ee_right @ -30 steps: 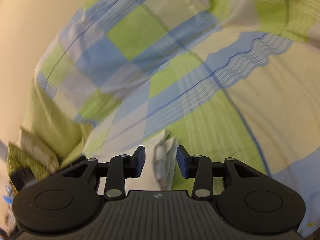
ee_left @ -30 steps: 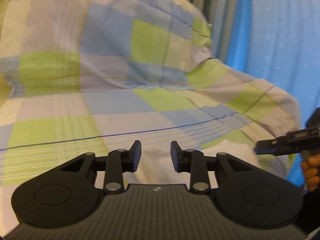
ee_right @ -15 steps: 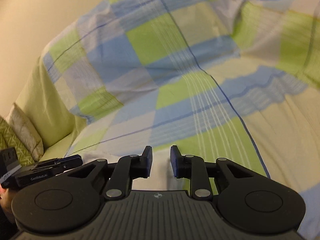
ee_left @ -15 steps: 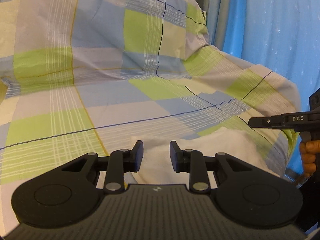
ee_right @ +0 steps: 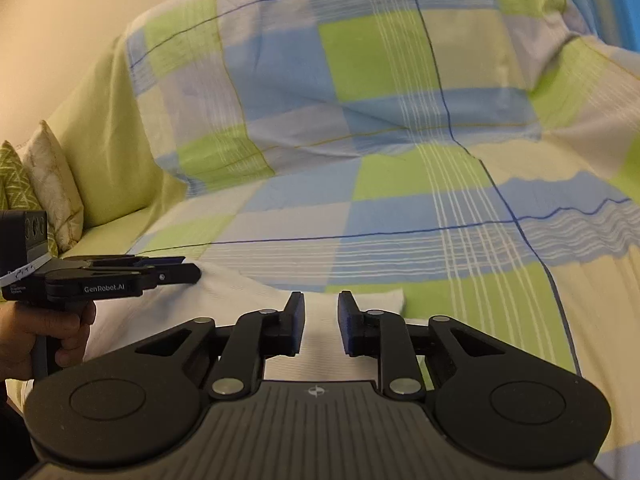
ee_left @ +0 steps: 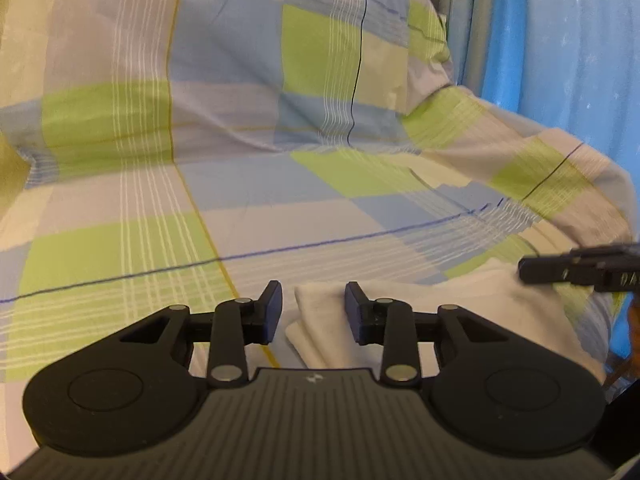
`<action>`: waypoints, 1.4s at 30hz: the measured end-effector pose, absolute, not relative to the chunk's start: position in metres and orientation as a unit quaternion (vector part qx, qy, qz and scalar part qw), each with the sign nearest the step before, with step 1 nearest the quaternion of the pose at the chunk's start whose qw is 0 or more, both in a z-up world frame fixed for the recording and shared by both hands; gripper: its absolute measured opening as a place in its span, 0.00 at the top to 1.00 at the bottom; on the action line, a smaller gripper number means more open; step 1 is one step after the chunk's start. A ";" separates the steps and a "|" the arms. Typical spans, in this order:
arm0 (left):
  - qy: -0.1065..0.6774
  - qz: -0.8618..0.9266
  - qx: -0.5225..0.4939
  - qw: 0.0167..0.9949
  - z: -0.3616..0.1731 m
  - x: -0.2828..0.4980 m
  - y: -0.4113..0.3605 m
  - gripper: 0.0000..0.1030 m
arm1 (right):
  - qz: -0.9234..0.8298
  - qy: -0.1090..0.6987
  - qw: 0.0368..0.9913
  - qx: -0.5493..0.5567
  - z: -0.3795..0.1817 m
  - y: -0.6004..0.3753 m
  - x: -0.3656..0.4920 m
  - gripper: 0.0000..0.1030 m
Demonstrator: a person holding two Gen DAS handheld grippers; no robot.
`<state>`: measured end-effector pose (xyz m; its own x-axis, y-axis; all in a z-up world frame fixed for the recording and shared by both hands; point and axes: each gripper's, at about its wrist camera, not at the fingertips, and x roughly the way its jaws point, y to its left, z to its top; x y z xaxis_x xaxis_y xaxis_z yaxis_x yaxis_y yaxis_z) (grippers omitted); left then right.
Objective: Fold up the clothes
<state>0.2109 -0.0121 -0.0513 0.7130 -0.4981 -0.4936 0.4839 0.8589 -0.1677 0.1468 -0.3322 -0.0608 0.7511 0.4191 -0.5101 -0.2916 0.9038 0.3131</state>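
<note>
Sofa [ee_left: 248, 184] draped in a checked sheet [ee_right: 400, 168] of green, blue and cream; blue curtain [ee_left: 560, 40] at the right of the left wrist view, plain cream wall [ee_right: 60, 20] and two patterned cushions [ee_right: 44, 184] at the left of the right wrist view. On the seat, a folded white cloth [ee_left: 420, 312], lying flat, long axis running side to side between the two tools. Left gripper [ee_left: 313, 312] held just over the cloth's left end, fingers spread apart, gripping nothing, folded corner visible in the gap. Right gripper [ee_right: 321, 328] over the cloth's right end, fingers parted a little narrower, also empty. A hand [ee_right: 48, 332] around the left tool's handle.
</note>
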 end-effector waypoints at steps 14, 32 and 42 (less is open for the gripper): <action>0.273 -0.299 0.022 0.914 -0.018 0.156 -0.007 0.74 | 0.171 0.271 0.940 0.120 -0.055 -0.343 0.105 0.75; 0.284 -0.293 0.227 0.884 -0.035 0.056 -0.057 0.75 | 0.176 0.277 0.945 -0.006 -0.057 -0.267 0.030 0.73; 0.303 -0.271 0.261 0.875 -0.060 0.054 -0.071 0.74 | 0.172 0.313 0.933 -0.055 -0.071 -0.246 0.036 0.77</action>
<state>0.0538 -0.0713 -0.0601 0.6694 -0.3164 -0.6722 0.6331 0.7164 0.2932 0.0365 -0.2458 -0.0710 0.7455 0.2865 -0.6018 -0.3549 0.9349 0.0054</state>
